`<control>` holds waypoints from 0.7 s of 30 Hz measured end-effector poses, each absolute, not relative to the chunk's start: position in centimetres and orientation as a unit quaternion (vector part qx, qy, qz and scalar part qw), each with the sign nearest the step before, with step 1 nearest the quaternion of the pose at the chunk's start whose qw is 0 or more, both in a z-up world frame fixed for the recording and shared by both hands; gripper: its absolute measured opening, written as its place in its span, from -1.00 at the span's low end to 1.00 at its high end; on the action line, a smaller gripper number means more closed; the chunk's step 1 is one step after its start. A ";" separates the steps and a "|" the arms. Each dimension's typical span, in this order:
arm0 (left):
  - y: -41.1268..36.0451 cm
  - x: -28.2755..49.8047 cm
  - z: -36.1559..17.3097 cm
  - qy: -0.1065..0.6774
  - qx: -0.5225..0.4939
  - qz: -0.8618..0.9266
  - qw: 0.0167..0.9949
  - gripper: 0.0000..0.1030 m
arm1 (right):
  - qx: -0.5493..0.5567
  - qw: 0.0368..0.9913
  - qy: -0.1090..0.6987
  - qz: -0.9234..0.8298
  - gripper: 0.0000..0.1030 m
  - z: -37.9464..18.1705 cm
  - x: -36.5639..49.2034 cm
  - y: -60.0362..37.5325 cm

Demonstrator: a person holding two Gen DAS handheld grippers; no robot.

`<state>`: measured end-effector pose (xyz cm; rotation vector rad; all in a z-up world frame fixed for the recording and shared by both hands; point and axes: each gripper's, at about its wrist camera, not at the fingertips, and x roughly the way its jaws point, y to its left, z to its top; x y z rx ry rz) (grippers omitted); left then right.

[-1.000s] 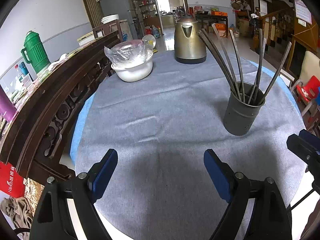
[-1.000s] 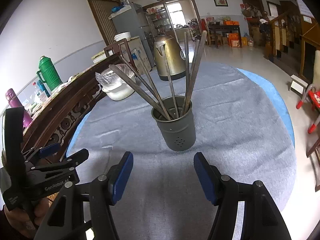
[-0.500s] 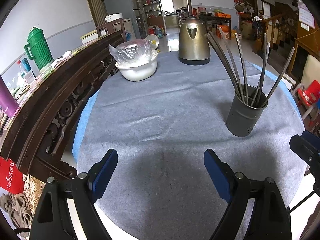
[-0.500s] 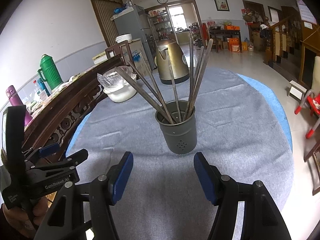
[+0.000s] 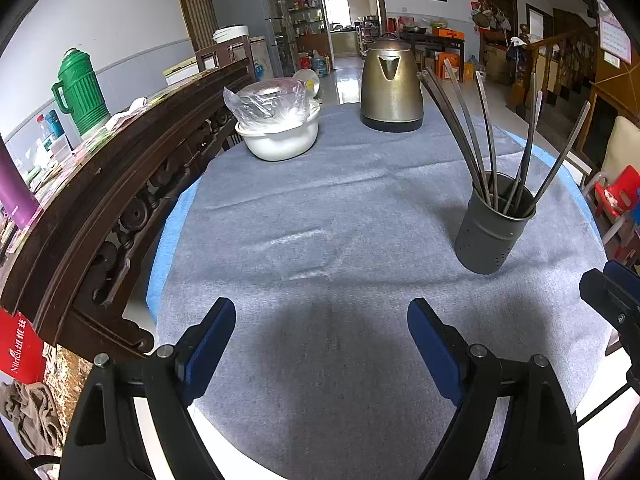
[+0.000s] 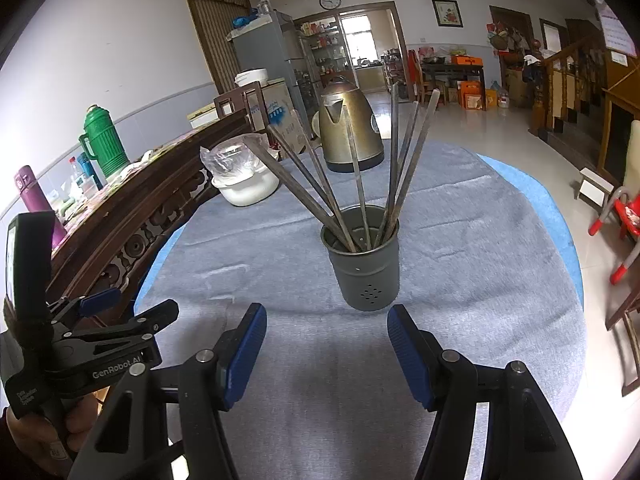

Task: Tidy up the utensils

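Left wrist view: left gripper (image 5: 322, 344) jaws wide, empty, over the grey-clothed worktop (image 5: 320, 208). Utensil holder (image 5: 490, 226) stands ahead right of them, utensils (image 5: 484, 136) upright inside; kettle (image 5: 391, 86) beyond the holder.

Right wrist view: right gripper (image 6: 326, 350) jaws parted, empty, just short of the holder (image 6: 366, 260).

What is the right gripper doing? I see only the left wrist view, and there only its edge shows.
Observer: The right gripper is open; nothing is between its fingers.
Operator: Where is the utensil holder relative to it?
Observer: The utensil holder stands upright just beyond the fingers, in line with the gap, untouched.
Operator: Does my left gripper appear there?
Observer: Yes, the left gripper shows at the lower left, with a hand around its handle.
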<state>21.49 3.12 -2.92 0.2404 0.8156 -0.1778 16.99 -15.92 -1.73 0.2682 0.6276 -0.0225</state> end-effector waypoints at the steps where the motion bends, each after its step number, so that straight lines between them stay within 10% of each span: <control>1: 3.2 21.5 -2.9 0.395 0.116 -0.086 0.907 0.71 | 0.131 0.942 0.308 -0.011 0.31 -1.7 17.0 -15.9; 21: 2.3 20.9 -2.6 0.395 0.127 -0.083 0.906 0.71 | 0.143 0.943 0.301 -0.007 0.31 -1.7 16.6 -16.5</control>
